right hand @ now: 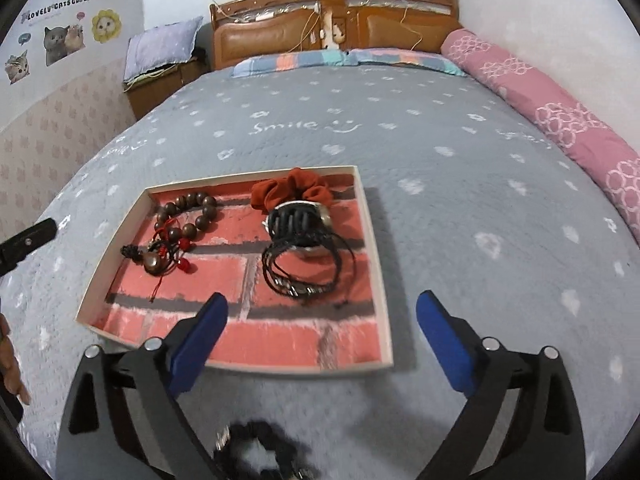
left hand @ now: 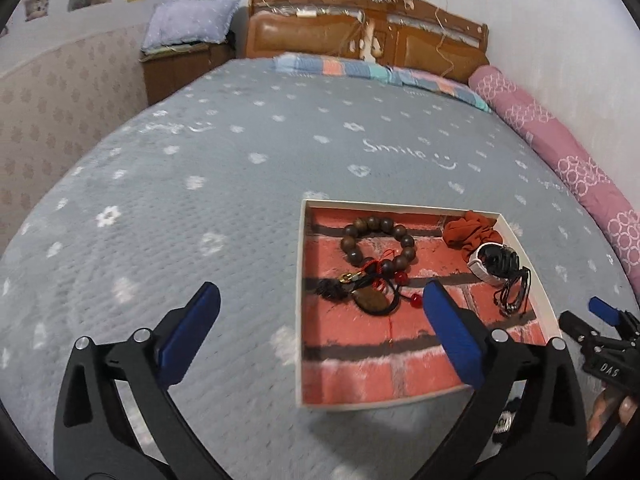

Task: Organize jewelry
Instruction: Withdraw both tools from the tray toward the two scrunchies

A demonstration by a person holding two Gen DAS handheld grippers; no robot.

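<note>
On the grey flowered bedspread [right hand: 460, 208] lies a shallow white tray with brick-print floor [right hand: 378, 264]. Inside it, from left: brown wooden bead bracelet [right hand: 192, 216], rust-red fabric scrunchie [right hand: 296, 190], black cord bracelets [right hand: 304, 268]. Left gripper [left hand: 320, 304] and right gripper [right hand: 322, 310] both gape, released, holding nothing, near the tray's front edge.

I take the tray [right hand: 372, 264] as my landmark; it sits on the bed [right hand: 460, 152]. In its far left corner lies the bead bracelet [right hand: 188, 216], and the pendant [right hand: 152, 260] lies just nearer me, touching it. In the far right part the scrunchie [right hand: 292, 190] lies behind the hair claw [right hand: 294, 222], with the cord bracelets [right hand: 304, 270] in front. A second scrunchie [right hand: 260, 452] lies outside, before the near rim.
</note>
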